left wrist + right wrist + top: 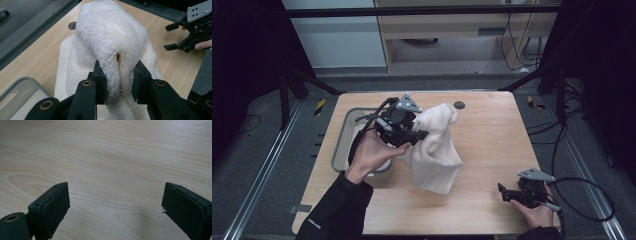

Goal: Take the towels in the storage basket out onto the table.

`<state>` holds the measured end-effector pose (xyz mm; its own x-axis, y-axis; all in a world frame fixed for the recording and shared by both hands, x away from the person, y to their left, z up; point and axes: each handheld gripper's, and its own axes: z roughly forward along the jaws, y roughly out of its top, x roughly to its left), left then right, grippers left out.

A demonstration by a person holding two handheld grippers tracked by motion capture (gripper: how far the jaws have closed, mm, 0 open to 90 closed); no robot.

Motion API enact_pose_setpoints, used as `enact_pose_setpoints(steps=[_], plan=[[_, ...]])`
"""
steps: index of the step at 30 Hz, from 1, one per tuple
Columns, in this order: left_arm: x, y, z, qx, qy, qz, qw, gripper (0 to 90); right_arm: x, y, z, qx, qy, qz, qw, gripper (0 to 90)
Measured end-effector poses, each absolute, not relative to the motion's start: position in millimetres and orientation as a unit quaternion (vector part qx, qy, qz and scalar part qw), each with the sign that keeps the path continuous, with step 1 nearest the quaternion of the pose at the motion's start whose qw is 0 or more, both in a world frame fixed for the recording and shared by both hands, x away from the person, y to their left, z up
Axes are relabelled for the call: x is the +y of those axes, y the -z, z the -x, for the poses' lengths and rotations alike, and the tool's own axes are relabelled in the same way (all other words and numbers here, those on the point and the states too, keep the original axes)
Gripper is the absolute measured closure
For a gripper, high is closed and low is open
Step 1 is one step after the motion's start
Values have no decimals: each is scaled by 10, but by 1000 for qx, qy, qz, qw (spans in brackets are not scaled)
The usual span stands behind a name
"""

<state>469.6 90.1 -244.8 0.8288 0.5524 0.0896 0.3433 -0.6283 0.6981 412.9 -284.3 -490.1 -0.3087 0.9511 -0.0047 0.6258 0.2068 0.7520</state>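
- High view: the left claw (419,135), held in a person's hand (371,154), is clamped on a bunched fold of a cream towel (437,150) and lifts it above the middle of the wooden table (492,135). The cloth hangs in a loose cone, its lower hem resting on the table top. A grey tray (343,134) sits by the table's left edge, just behind the lifting hand. A small dark round hole (459,104) shows near the far edge. The right claw (506,193) rests low near the near right corner, well apart from the towel, its jaws spread and holding nothing. A black cable (584,200) loops from it past the table's right edge.
- Left gripper view: both black jaws press on a gathered ridge of the towel (112,35), whose open knit weave bulges up and over them. More of the cloth lies on the table (37,57) below. A corner of the grey tray (23,86) shows at lower left. The right claw (172,36) appears farther off at upper right, jaws apart.
- Right gripper view: the right claw (115,205) stands wide open over bare wood grain of the table (112,157), with nothing between its two padded jaws.
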Motion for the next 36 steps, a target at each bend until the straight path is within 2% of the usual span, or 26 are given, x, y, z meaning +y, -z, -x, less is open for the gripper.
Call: enact_pose_setpoints(steps=[16, 36], plan=[[588, 2872, -4860, 242, -131, -901, 336, 686, -2841, 4901, -4125, 739, -331, -533, 247, 78], [415, 3482, -5055, 256, -116, -905, 318, 657, -2833, 4914, -4127, 742, -326, -530, 249, 77]])
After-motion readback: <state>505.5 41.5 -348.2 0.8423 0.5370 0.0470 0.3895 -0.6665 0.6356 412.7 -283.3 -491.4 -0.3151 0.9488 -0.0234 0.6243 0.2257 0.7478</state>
